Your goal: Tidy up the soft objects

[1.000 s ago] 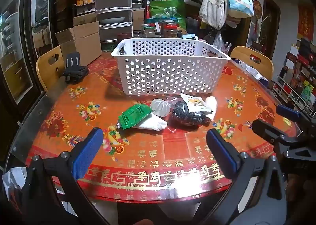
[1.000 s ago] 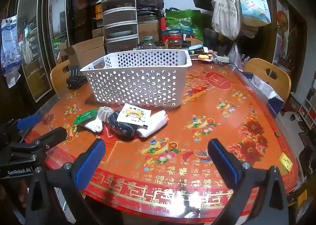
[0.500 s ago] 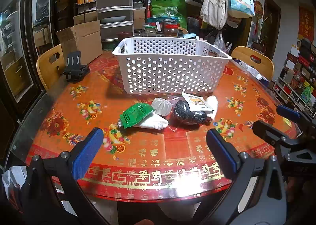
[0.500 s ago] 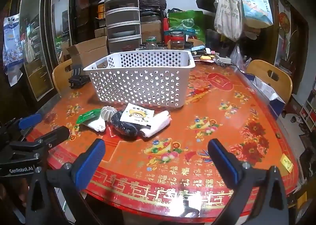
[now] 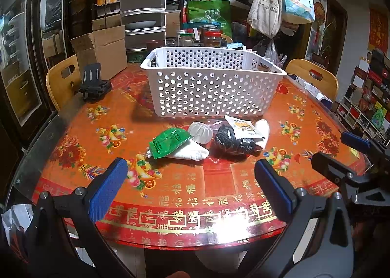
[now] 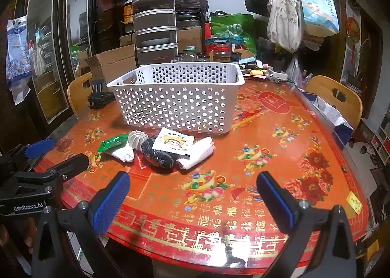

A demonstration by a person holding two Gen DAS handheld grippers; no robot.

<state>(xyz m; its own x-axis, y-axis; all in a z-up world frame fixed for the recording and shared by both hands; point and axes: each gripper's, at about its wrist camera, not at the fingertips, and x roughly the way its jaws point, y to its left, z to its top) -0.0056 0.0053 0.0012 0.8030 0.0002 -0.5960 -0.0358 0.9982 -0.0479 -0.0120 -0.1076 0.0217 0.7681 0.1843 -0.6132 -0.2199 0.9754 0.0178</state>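
Note:
A white perforated basket point(image 5: 212, 87) point(image 6: 178, 100) stands on the red patterned table point(image 5: 195, 192). In front of it lies a small heap: a green packet point(image 5: 169, 142) point(image 6: 112, 142) on a white sock point(image 5: 192, 153), a white ribbed ball point(image 5: 200, 131) point(image 6: 137, 138), a dark patterned sock point(image 5: 231, 142) point(image 6: 158, 154), a white cartoon-printed packet point(image 5: 241, 128) point(image 6: 174, 142) and a white rolled cloth point(image 6: 197, 152). My left gripper point(image 5: 190, 187) hovers open at the near table edge, short of the heap. My right gripper point(image 6: 192, 195) is open too, to the heap's right and nearer.
A black phone stand point(image 5: 93, 85) sits at the table's left. Wooden chairs point(image 5: 61, 80) point(image 6: 336, 97) flank the table. Cardboard boxes, stacked drawers point(image 5: 143, 9), jars and hanging bags crowd the far side. A yellow sticker point(image 6: 354, 201) lies near the right edge.
Both grippers have drifted slightly forward toward the table, so the heap and basket look a little nearer. Nothing on the table has moved.

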